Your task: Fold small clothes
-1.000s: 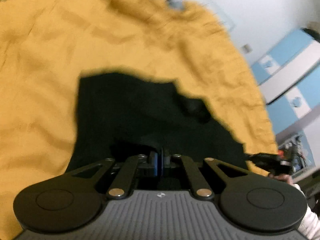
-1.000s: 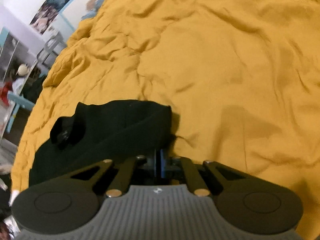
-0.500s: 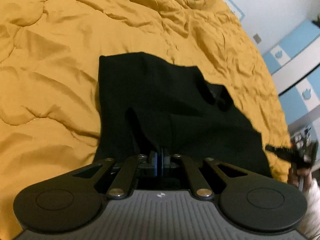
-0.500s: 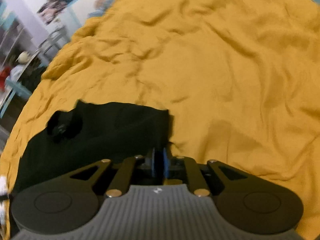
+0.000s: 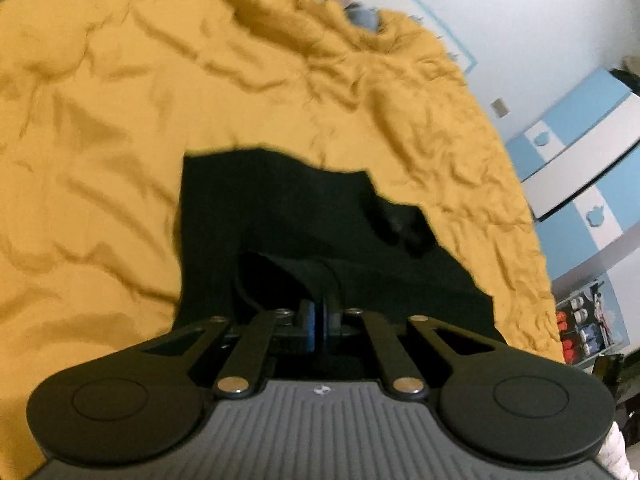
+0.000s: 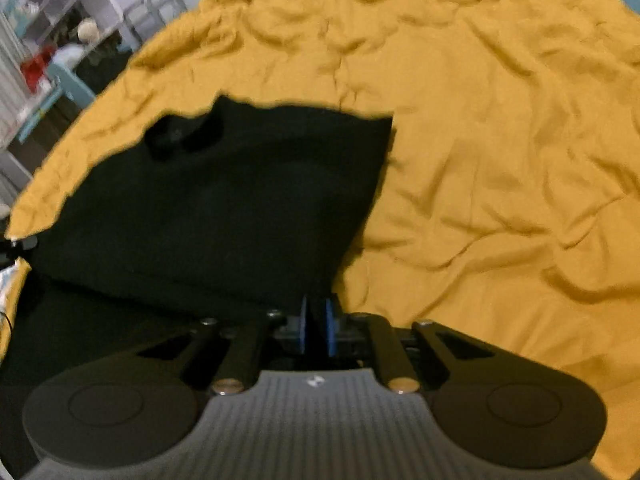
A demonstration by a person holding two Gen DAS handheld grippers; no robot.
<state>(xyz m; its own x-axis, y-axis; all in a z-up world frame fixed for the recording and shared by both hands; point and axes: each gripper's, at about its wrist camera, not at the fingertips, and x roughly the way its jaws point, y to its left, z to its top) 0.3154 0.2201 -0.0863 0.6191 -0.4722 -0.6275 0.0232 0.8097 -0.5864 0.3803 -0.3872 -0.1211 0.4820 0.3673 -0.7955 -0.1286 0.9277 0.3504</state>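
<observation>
A small black garment (image 5: 280, 208) lies on the wrinkled yellow bedcover (image 5: 100, 120). A raised fold of its near edge runs into my left gripper (image 5: 319, 316), which is shut on it. In the right wrist view the same garment (image 6: 240, 192) spreads left and ahead, with a dark bunched bit near its far left corner. My right gripper (image 6: 316, 320) is at the garment's near right corner. Its jaws are closing, and dark cloth sits pinched between the blue pads. The yellow bedcover (image 6: 500, 140) fills the right side.
Blue and white cabinet fronts (image 5: 580, 140) and a low shelf with shoes (image 5: 588, 320) stand past the bed's right edge. A white sleeve (image 5: 616, 452) shows at the bottom right. Shelving and a light blue desk (image 6: 52, 40) stand beyond the bed's far left edge.
The right gripper has shifted and rolled, and the black garment now fills much more of its view. The other gripper, seen earlier at the right edge of the left wrist view, is gone from it.
</observation>
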